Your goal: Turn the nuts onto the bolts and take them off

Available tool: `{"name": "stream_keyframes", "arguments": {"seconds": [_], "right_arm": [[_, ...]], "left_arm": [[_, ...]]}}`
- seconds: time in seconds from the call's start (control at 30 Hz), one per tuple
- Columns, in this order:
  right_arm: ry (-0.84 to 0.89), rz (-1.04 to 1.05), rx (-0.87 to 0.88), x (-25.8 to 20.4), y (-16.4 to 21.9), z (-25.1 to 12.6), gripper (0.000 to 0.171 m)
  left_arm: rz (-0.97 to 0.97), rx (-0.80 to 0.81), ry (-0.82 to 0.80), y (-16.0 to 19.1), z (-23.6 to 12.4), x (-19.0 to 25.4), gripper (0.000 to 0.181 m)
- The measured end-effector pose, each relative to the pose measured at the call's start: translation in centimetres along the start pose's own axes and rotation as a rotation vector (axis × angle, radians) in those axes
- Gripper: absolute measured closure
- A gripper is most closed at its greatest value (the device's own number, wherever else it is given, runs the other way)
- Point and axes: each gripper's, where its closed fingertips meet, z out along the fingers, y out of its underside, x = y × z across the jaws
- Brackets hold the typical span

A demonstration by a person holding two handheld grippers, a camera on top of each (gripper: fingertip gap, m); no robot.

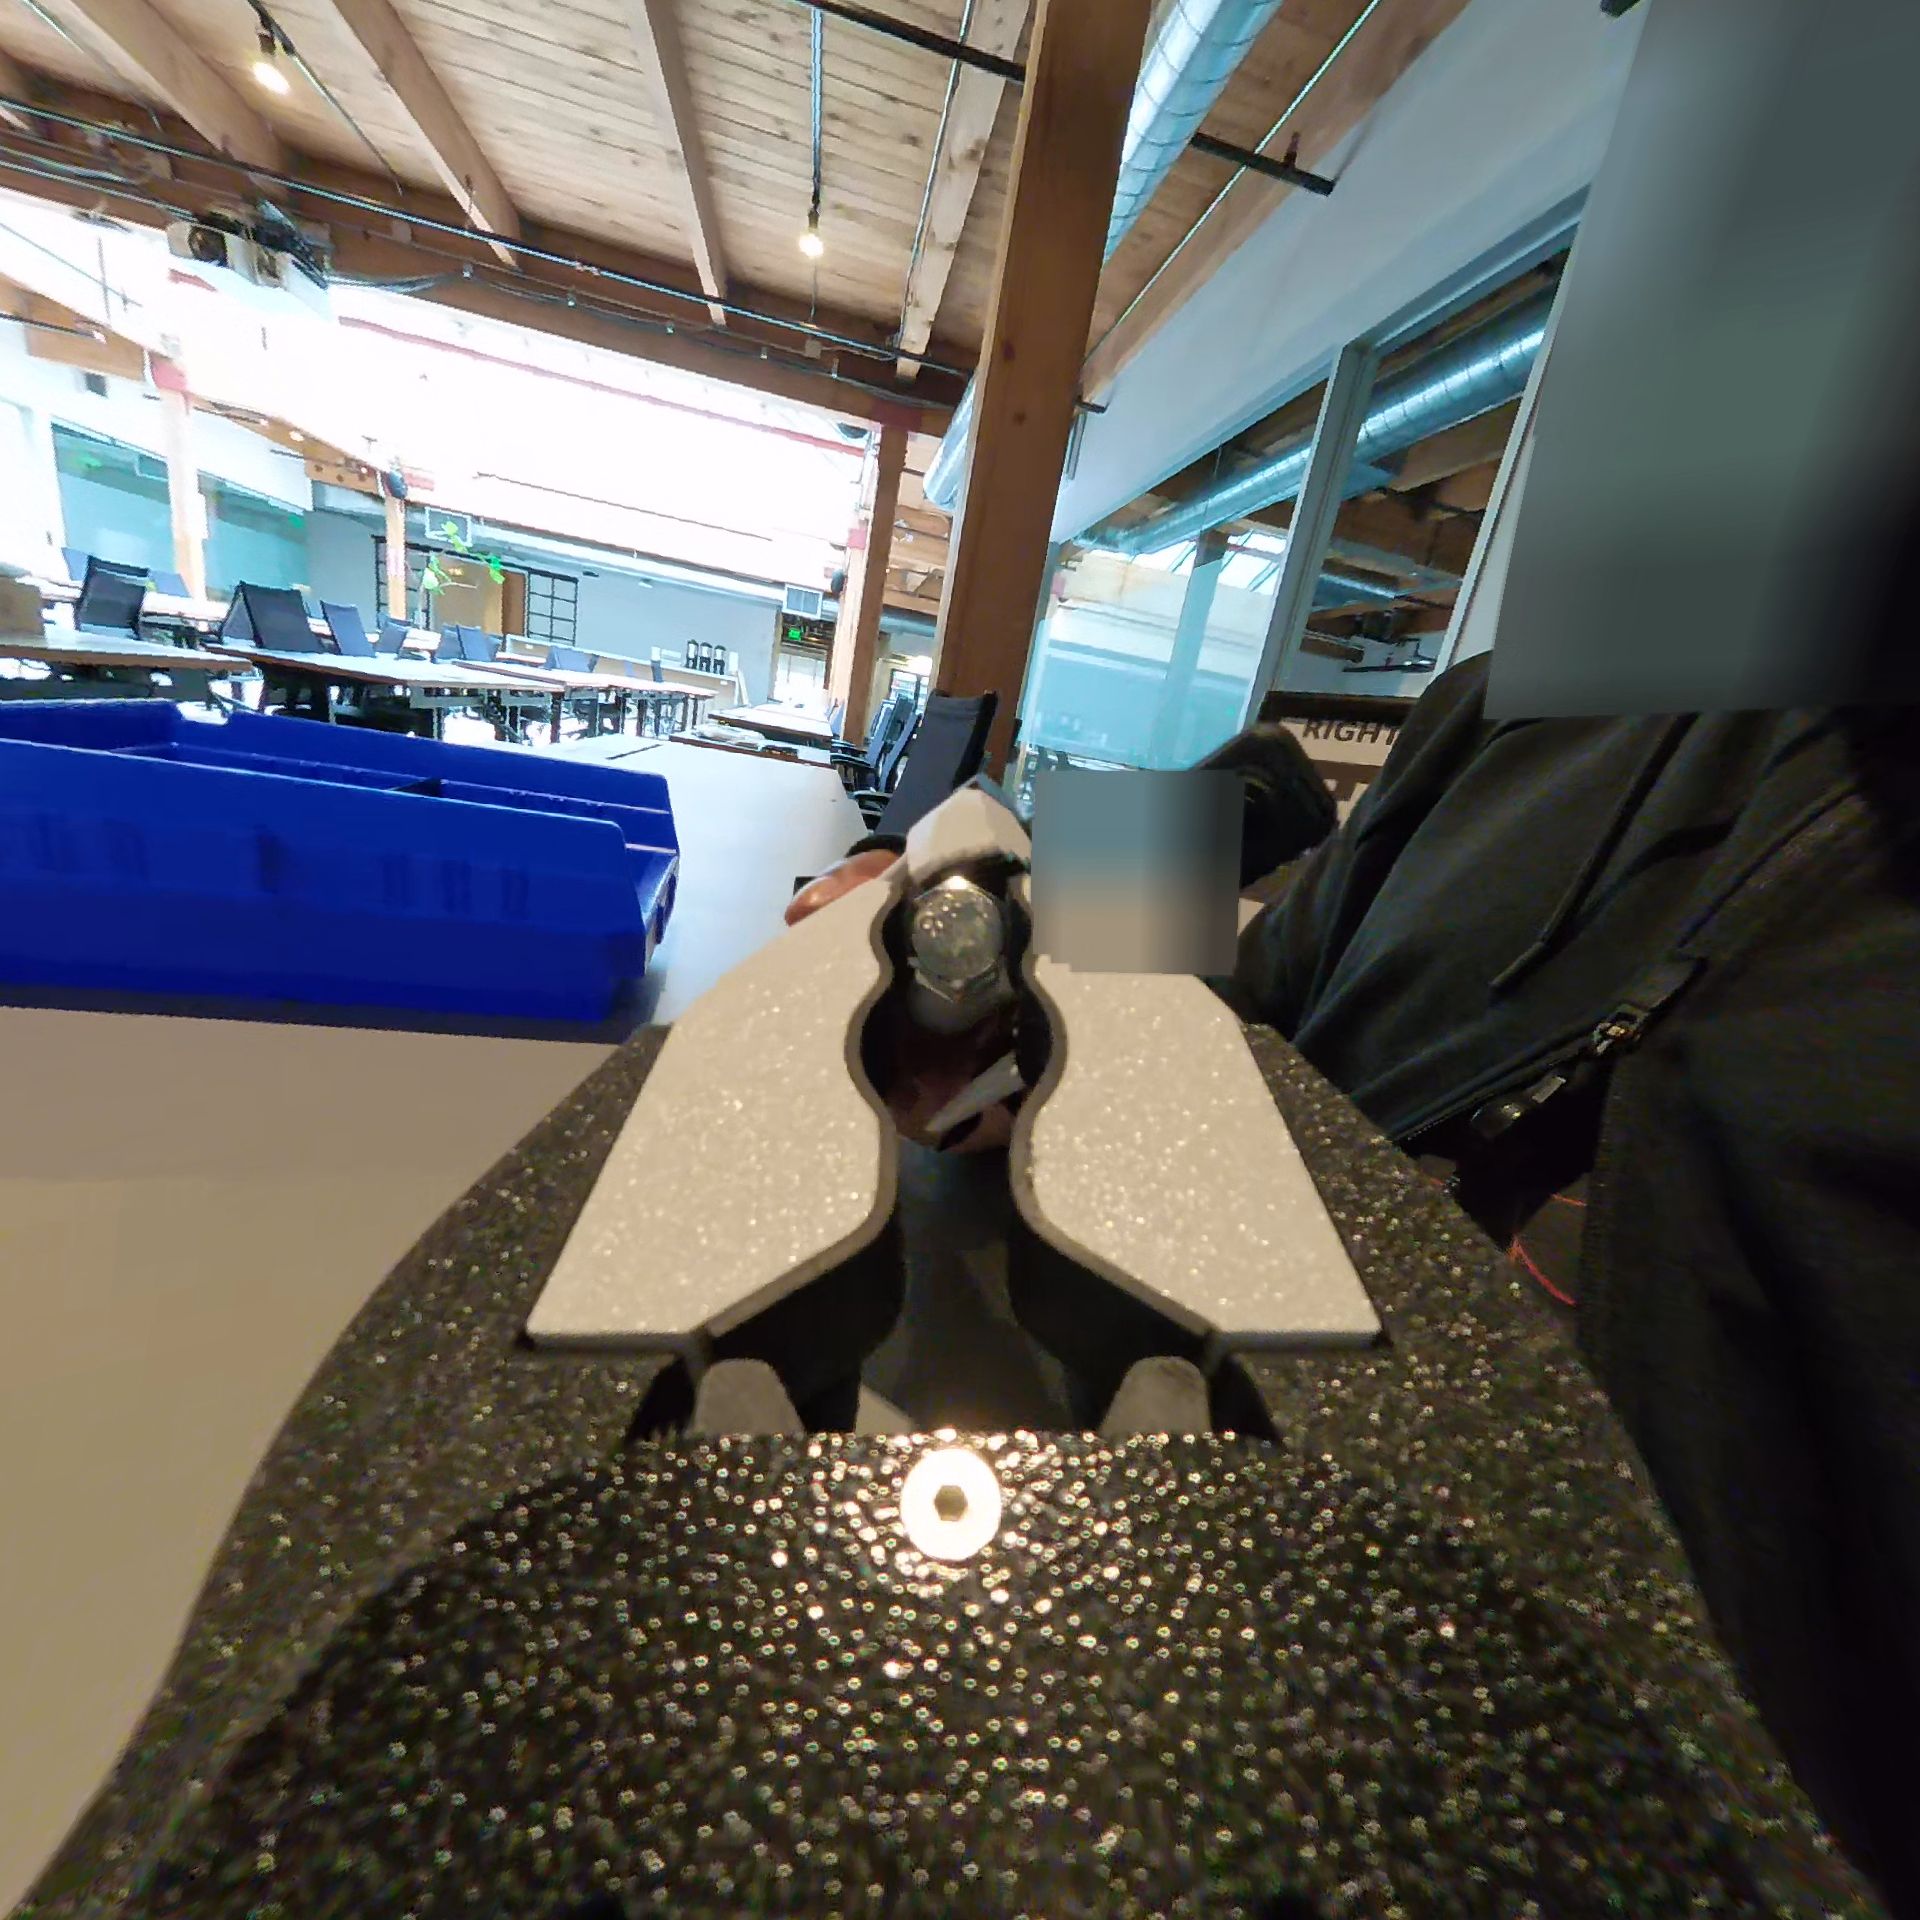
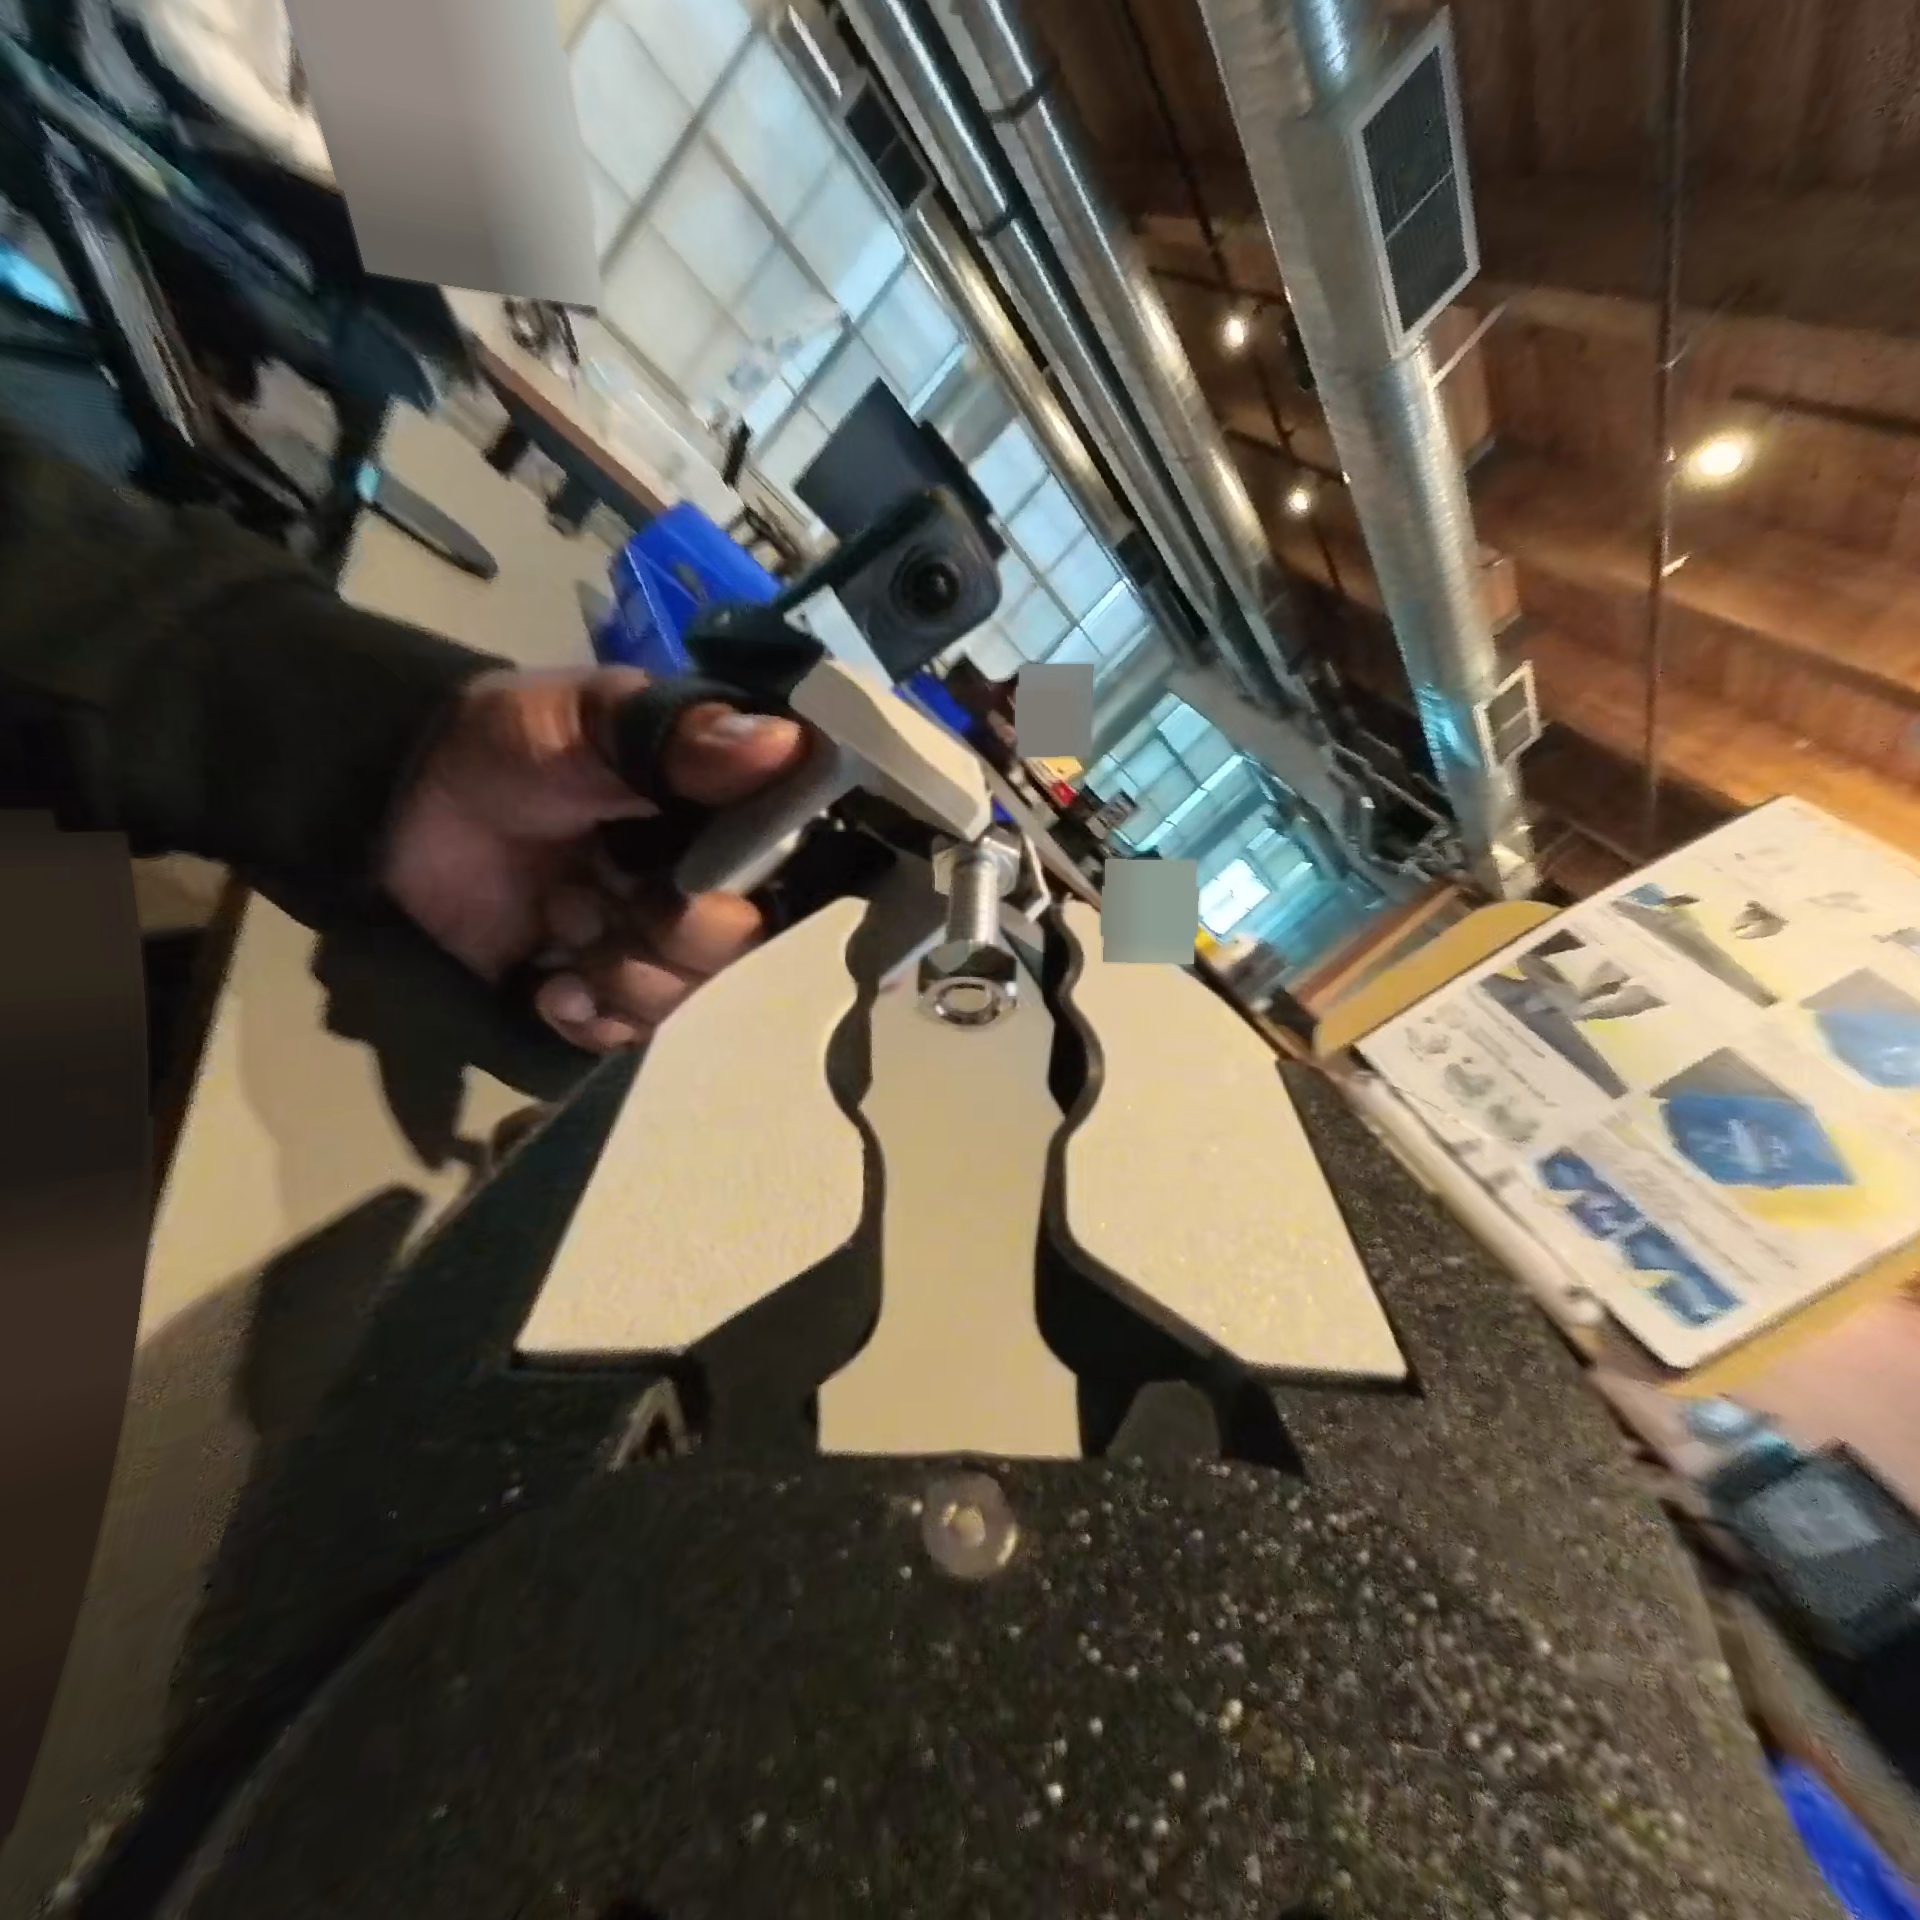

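My left gripper (image 1: 956, 914) is shut on the hex head of a steel bolt (image 1: 956, 940) and holds it in the air. In the right wrist view the same gripper (image 2: 982, 831), held by a hand (image 2: 540, 831), grips the bolt (image 2: 971, 904) by its head, with the threaded shaft pointing towards the camera. A hex nut (image 2: 966, 982) sits on the near end of the thread. My right gripper (image 2: 961, 920) has its fingers on either side of the nut with a narrow gap on each side, so it is open. One of its fingers (image 1: 966, 821) shows behind the bolt head.
A blue parts bin (image 1: 312, 862) stands on the grey table (image 1: 208, 1247) to the left and also shows in the right wrist view (image 2: 665, 582). The person's black jacket (image 1: 1558, 987) is close on the right. A printed sheet on a cardboard box (image 2: 1662, 1091) lies at the right. Both grippers' tips are close together, under 4 cm apart.
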Motion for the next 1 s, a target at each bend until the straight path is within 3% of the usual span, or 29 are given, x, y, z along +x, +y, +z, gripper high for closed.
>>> {"name": "stream_keyframes", "arguments": {"seconds": [0.23, 0.5, 0.57, 0.67, 0.87, 0.93, 1.0], "right_arm": [[-0.148, 0.531, 0.126, 1.4, -0.1, -0.5, 0.131], [-0.267, 0.613, 0.094, -0.1, 0.1, -0.1, 0.137], [-0.283, 0.595, 0.098, -0.4, 0.0, -0.2, 0.15], [-0.226, 0.476, 0.074, -0.3, 0.3, -0.1, 0.152], [0.001, -0.034, -0.047, 0.0, 1.0, 0.2, 0.152], [0.02, -0.06, -0.054, 0.1, 0.9, 0.3, 0.151], [-0.003, 0.019, -0.018, 0.1, 0.5, 0.2, 0.14]], "left_arm": [[0.034, 0.018, -0.007, -0.4, -0.1, 0.1, 0.164], [0.056, 0.005, 0.004, -0.3, 0.1, 0.5, 0.165], [0.057, -0.007, 0.013, -0.1, 0.2, 0.6, 0.164], [0.053, -0.011, 0.003, 0.0, 0.2, 0.4, 0.164], [-0.034, 0.007, 0.008, 0.0, -0.1, -0.1, 0.165], [-0.031, 0.012, 0.01, -0.1, -0.1, -0.1, 0.165], [-0.02, 0.02, 0.014, -0.2, -0.1, 0.1, 0.165]]}}
